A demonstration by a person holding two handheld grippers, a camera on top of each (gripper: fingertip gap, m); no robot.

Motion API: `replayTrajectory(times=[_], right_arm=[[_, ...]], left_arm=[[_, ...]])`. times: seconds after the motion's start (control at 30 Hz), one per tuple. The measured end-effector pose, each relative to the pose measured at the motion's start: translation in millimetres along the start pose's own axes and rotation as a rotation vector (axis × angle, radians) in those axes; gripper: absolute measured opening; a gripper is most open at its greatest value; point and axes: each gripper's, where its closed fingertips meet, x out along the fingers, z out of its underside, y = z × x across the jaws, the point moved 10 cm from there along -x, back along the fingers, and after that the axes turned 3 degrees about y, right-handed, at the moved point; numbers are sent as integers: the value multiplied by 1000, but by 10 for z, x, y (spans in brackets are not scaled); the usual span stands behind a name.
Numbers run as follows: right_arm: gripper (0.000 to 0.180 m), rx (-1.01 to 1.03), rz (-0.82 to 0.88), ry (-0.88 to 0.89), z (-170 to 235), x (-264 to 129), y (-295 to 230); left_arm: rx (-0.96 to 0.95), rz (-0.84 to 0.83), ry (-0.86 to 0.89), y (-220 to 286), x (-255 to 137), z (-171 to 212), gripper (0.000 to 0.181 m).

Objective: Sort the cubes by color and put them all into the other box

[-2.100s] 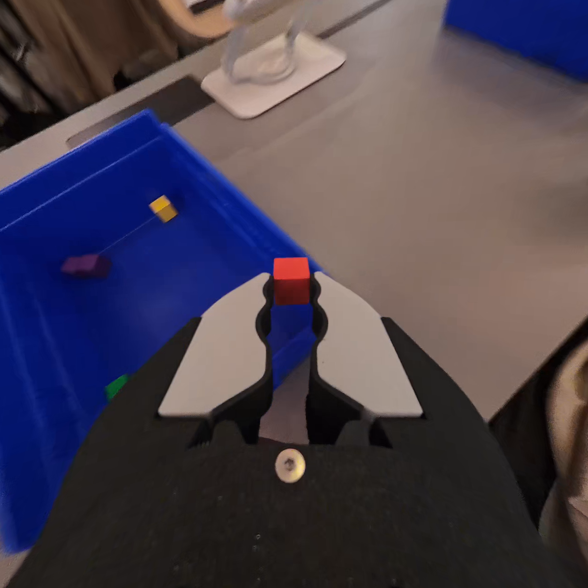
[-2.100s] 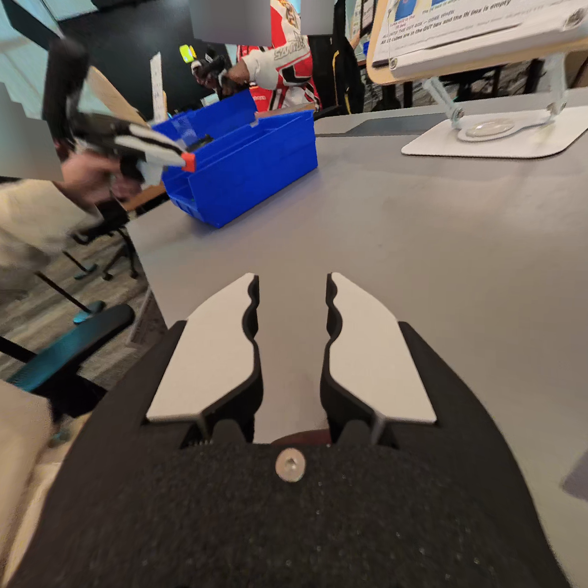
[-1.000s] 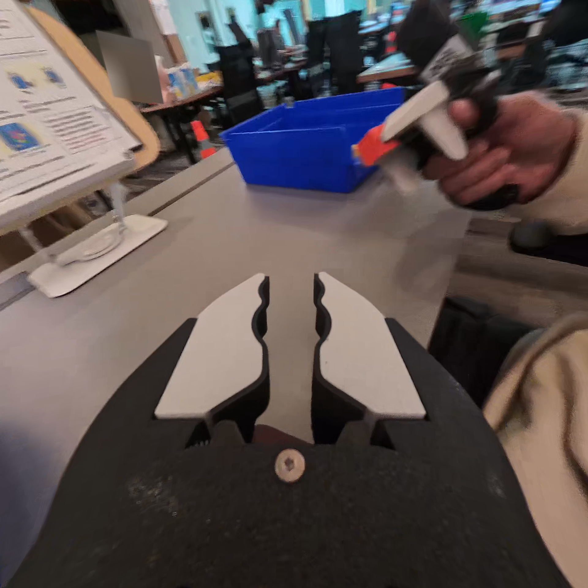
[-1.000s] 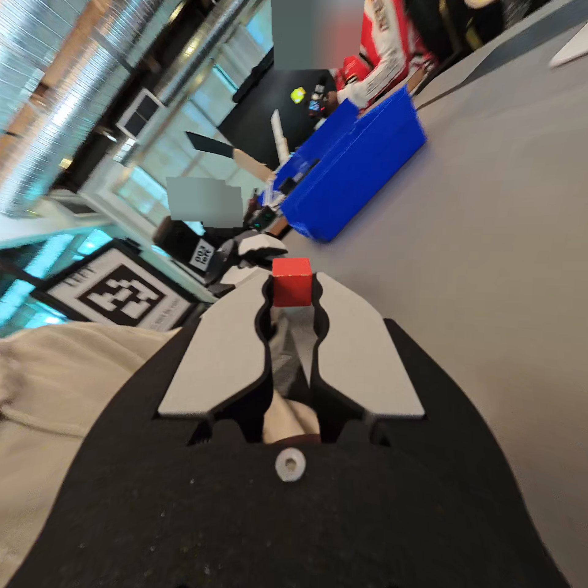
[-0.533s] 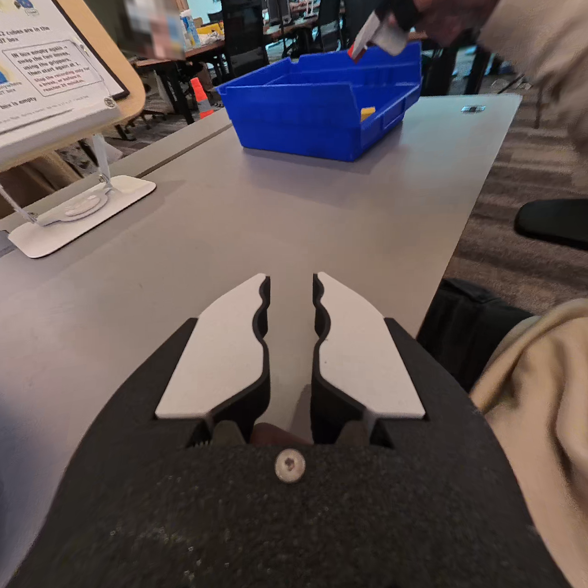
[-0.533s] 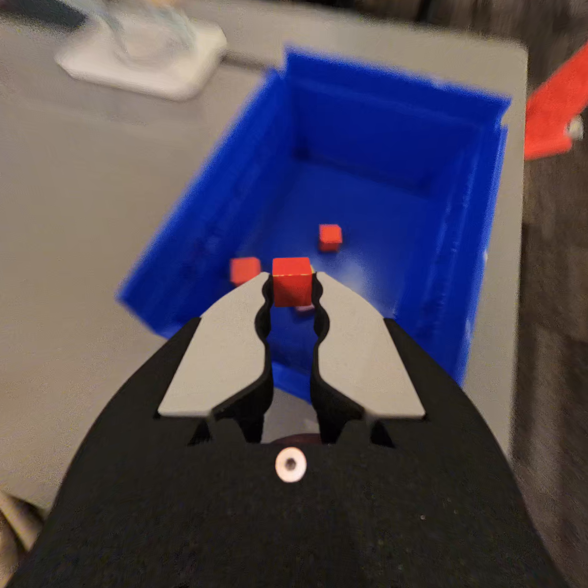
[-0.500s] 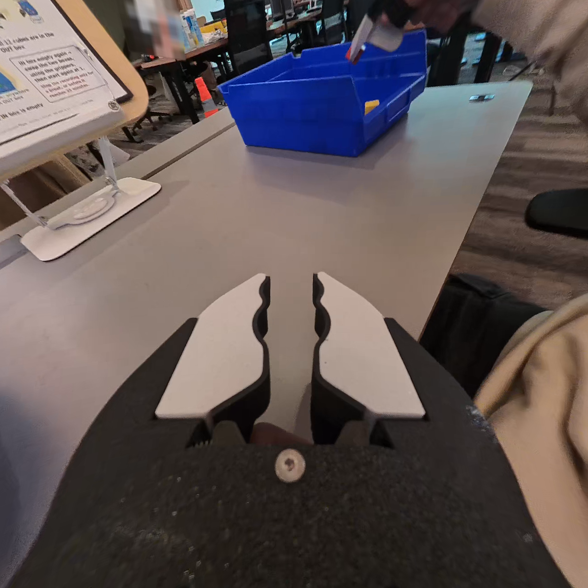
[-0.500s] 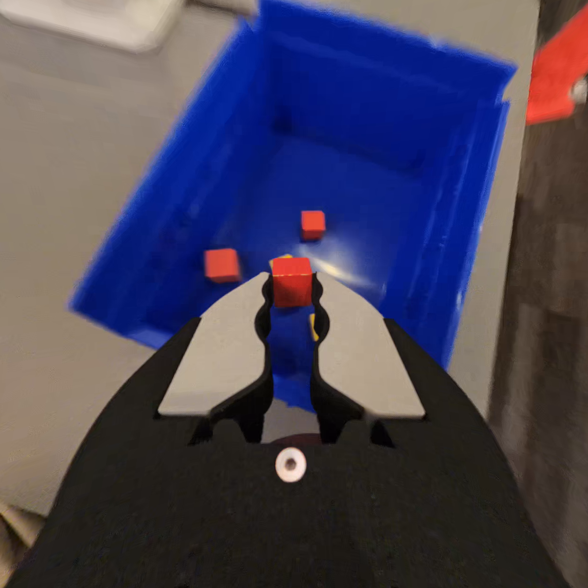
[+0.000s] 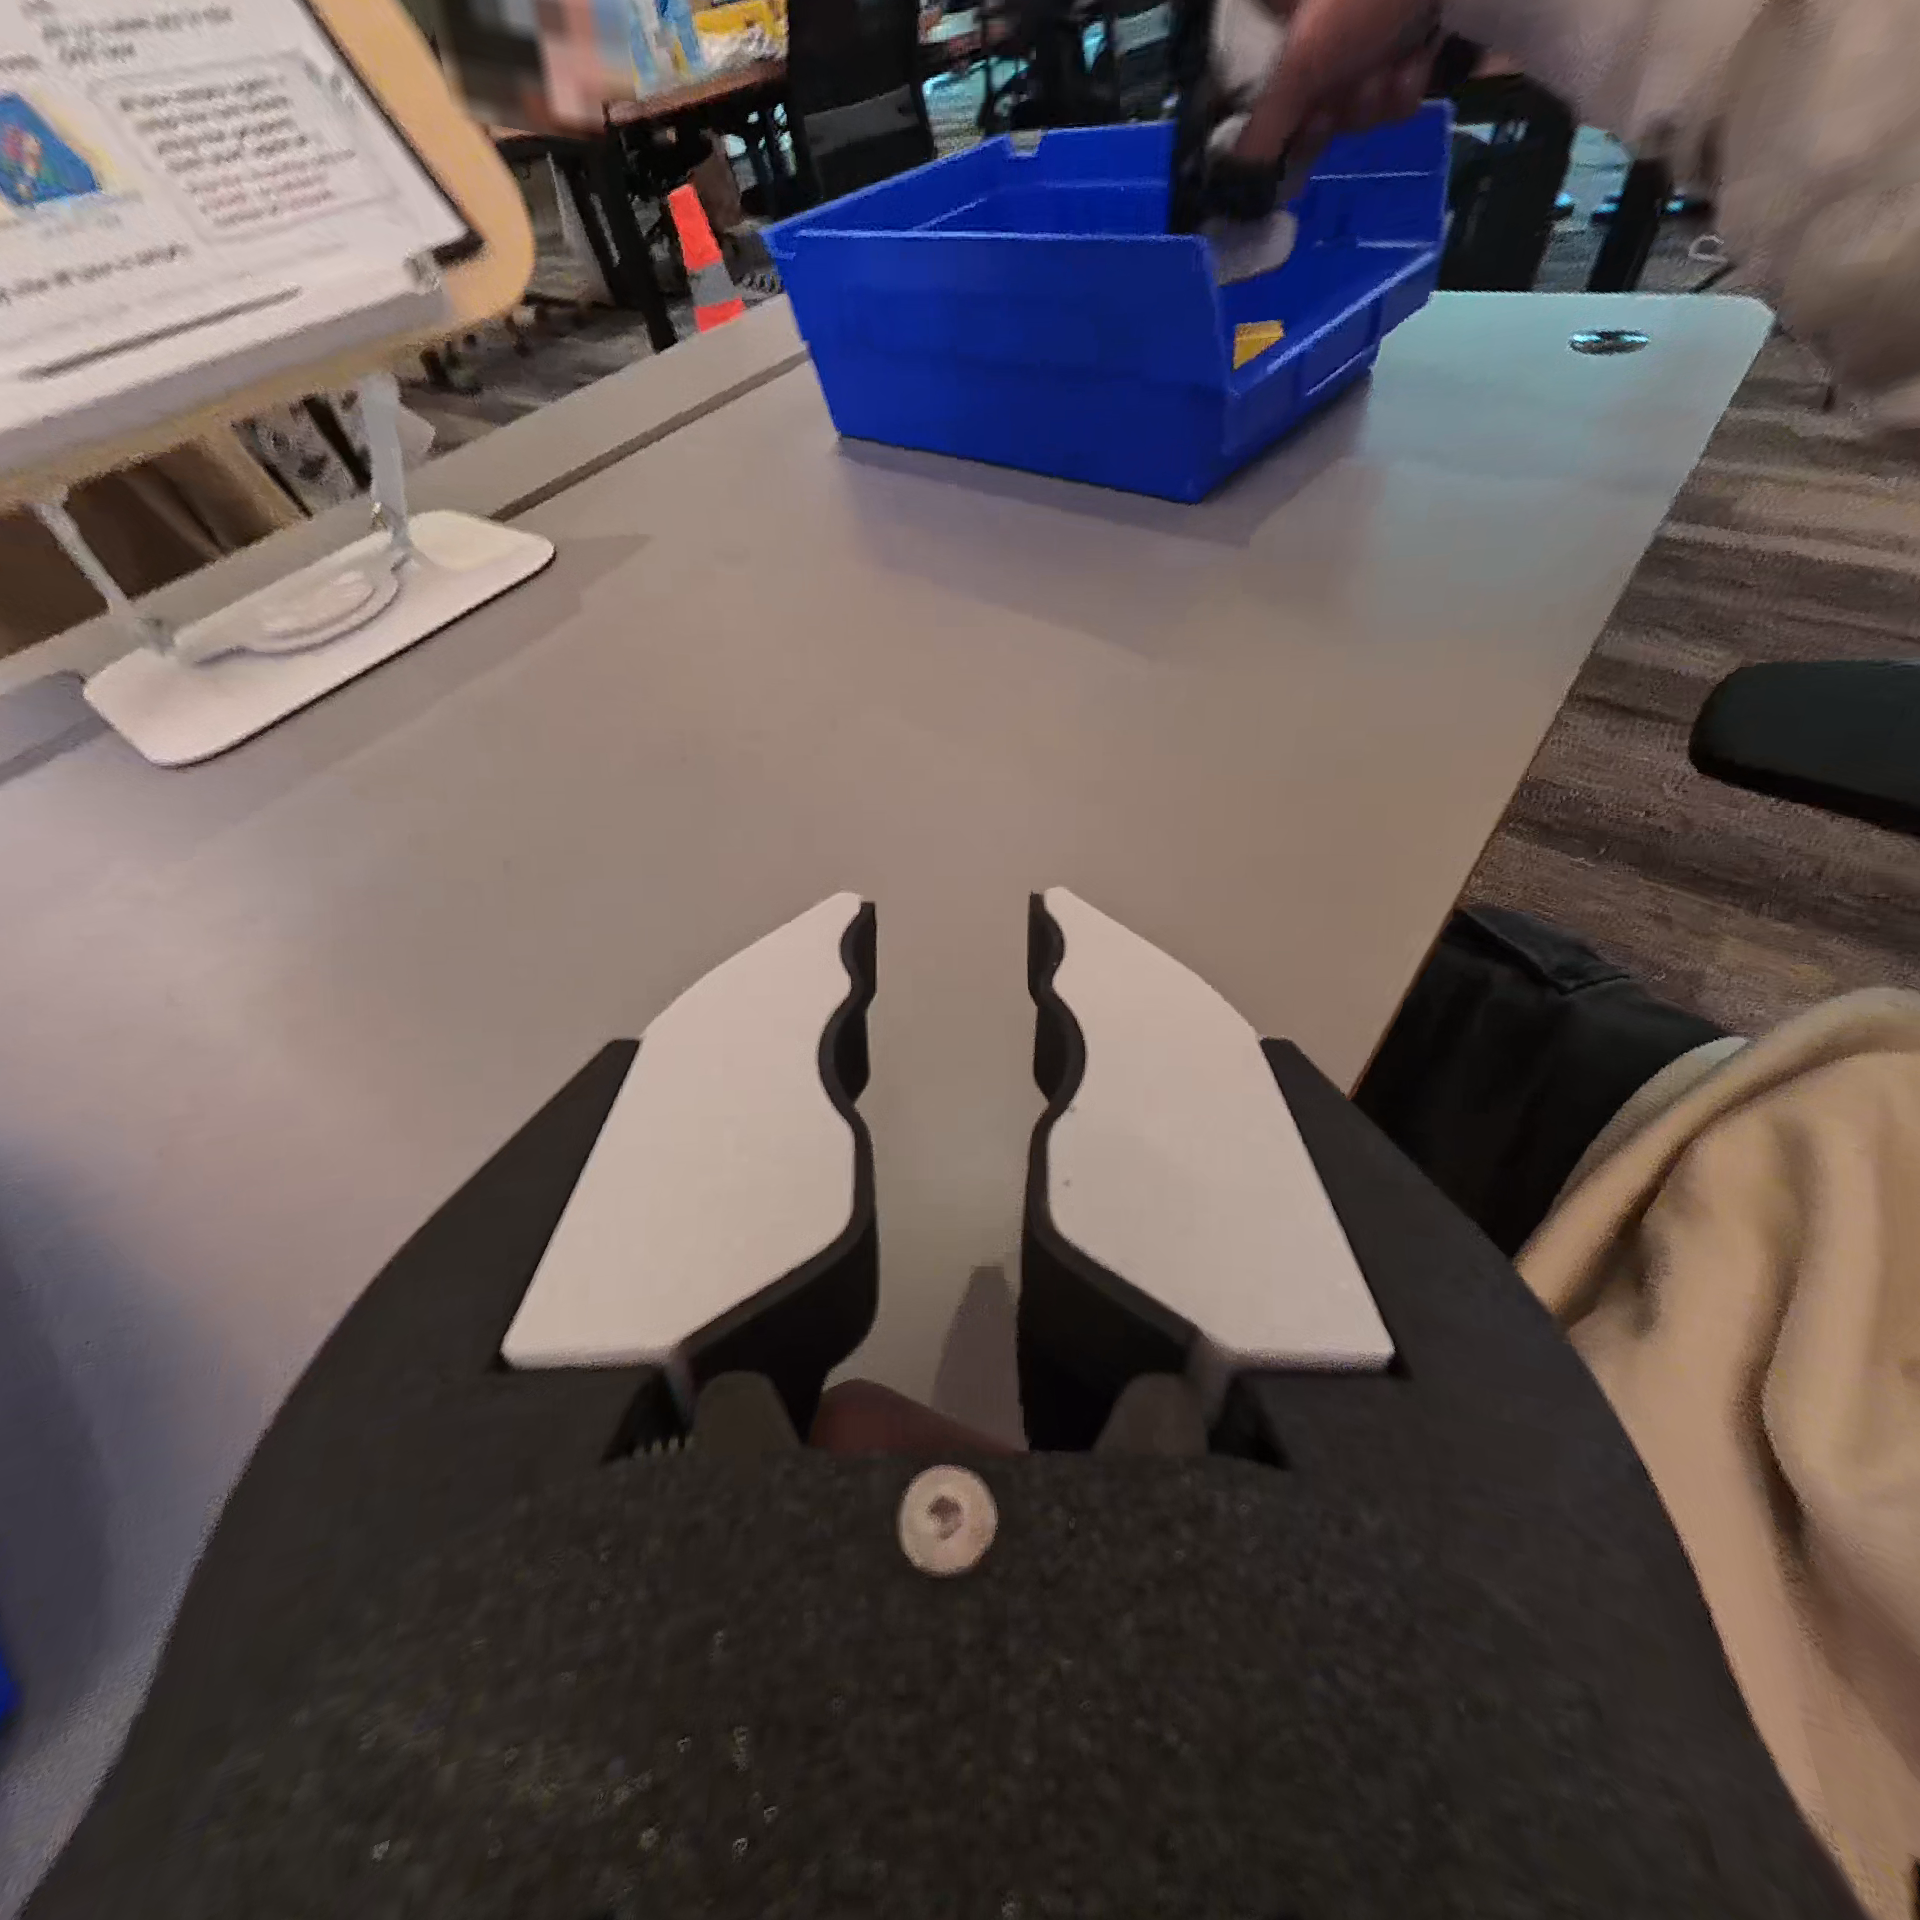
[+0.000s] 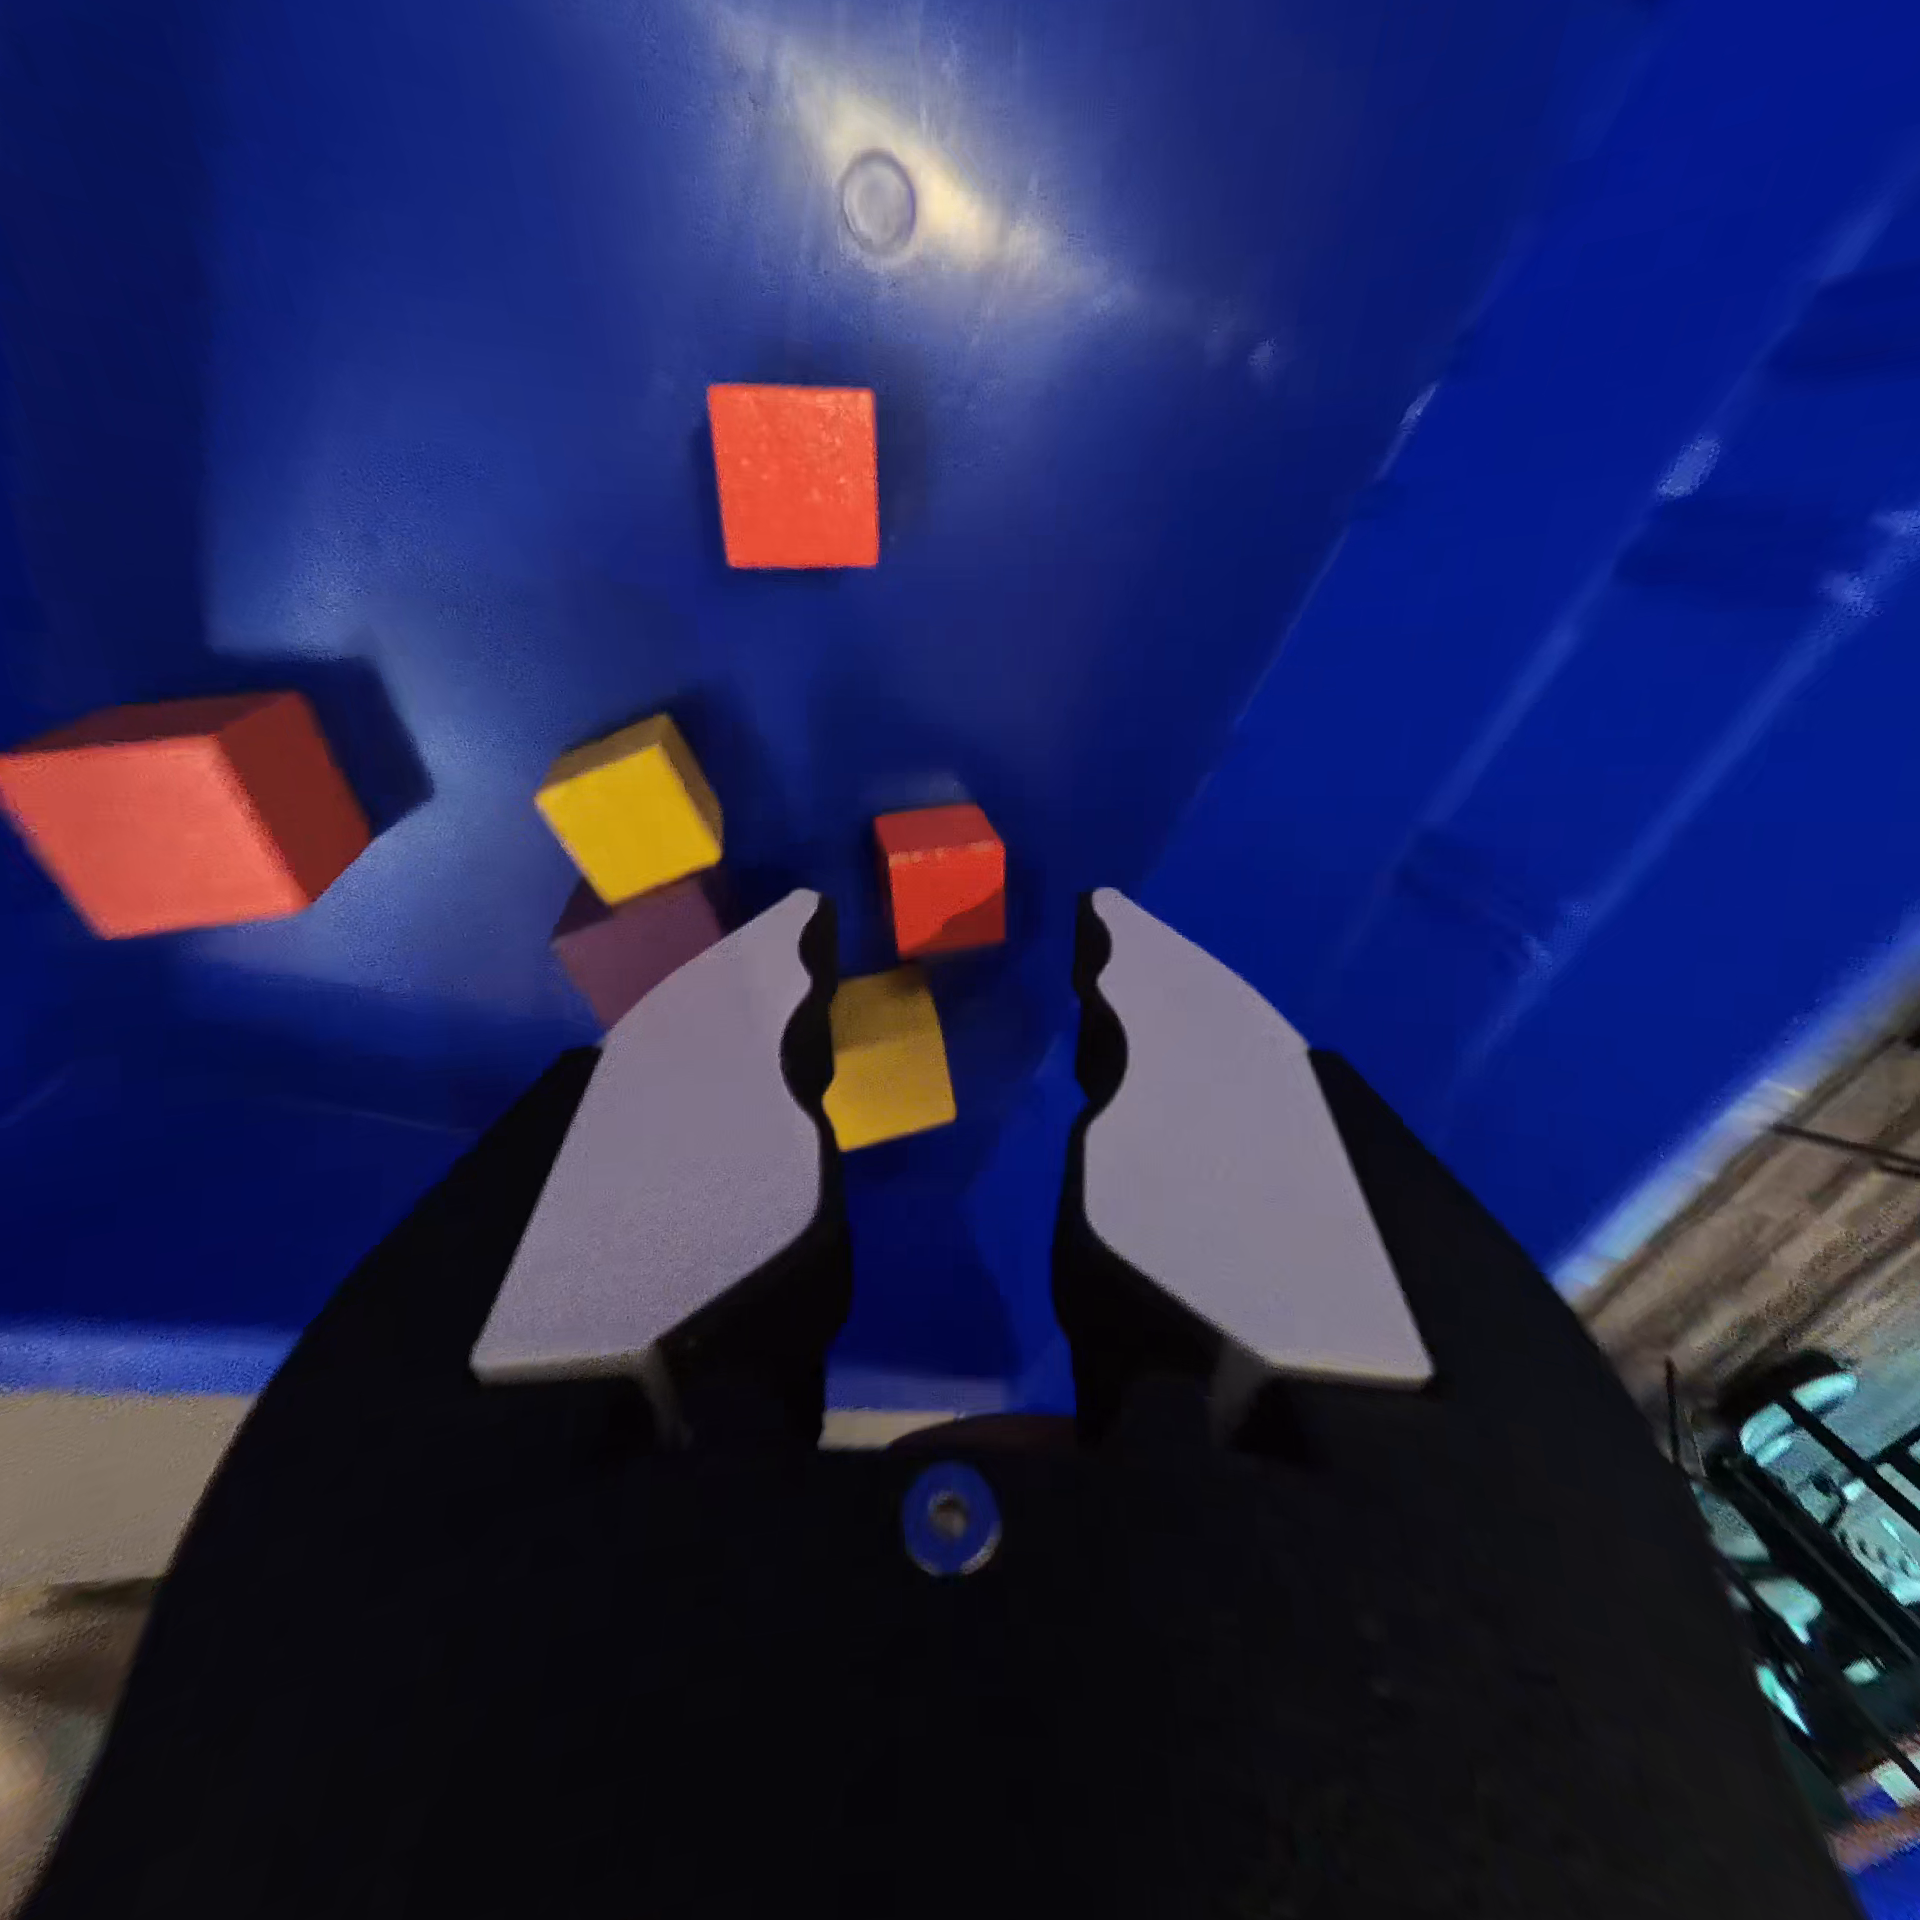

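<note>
Left wrist view: grey table (image 9: 935, 644), blue box (image 9: 1039, 343), patterned carpet (image 9: 1714, 582).

Dim indoor light, edge blur, fisheye distortion

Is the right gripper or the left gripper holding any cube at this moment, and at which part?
Nothing is held. The right gripper is open above the cubes in the blue box; the left gripper is open over the grey table.
</note>
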Motion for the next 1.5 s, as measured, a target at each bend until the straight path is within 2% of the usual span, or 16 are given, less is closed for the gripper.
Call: replayTrajectory(times=[0.07,0.17,0.23,0.3,0.37,0.47,0.7,0.8,0.93,1.0,1.1,1.17,1.27,1.4,1.47,1.5], right_arm=[[45,11,44,167,123,-335,-94],[44,-40,22,649,366,-890,-644],[39,-92,-210,1038,575,-1050,-1301],[30,-72,-522,1277,808,-966,-1973],[35,-61,-770,1271,946,-752,-2520],[40,-133,-939,1148,1030,-654,-2952],[42,-160,-792,1160,1026,-573,-2955],[42,-134,-810,1150,1012,-546,-2924],[43,-160,-784,1142,970,-555,-2938],[43,-170,-775,1145,948,-580,-2957],[41,-183,-782,1135,940,-607,-2994],[41,-189,-767,1130,949,-603,-3007],[41,-186,-746,1126,957,-593,-3000],[41,-178,-766,1112,955,-575,-2982],[41,-183,-773,1098,955,-553,-2986],[41,-188,-777,1091,956,-545,-2993]], left_arm=[[-65,1,-17,-82,-13,4,27],[-142,-26,-23,-225,-20,24,33],[-190,-47,-40,-318,-3,41,41],[-247,-42,-48,-381,14,58,50],[-302,-37,-50,-422,21,77,54],[-344,-39,-46,-467,13,107,59],[-347,-124,21,-650,-194,-46,57],[-331,-332,118,-1046,-555,-298,51],[-455,-645,190,-1980,-890,-503,49],[-458,-763,92,-2532,-765,-404,50],[-515,-782,-170,-3248,-300,-12,55],[-550,-777,-271,-3545,-13,261,52],[-568,-717,-383,-3708,297,472,54],[-573,-694,-493,-3759,493,547,54],[-572,-700,-568,-3794,567,637,51],[-577,-672,-602,-3799,609,694,44]])
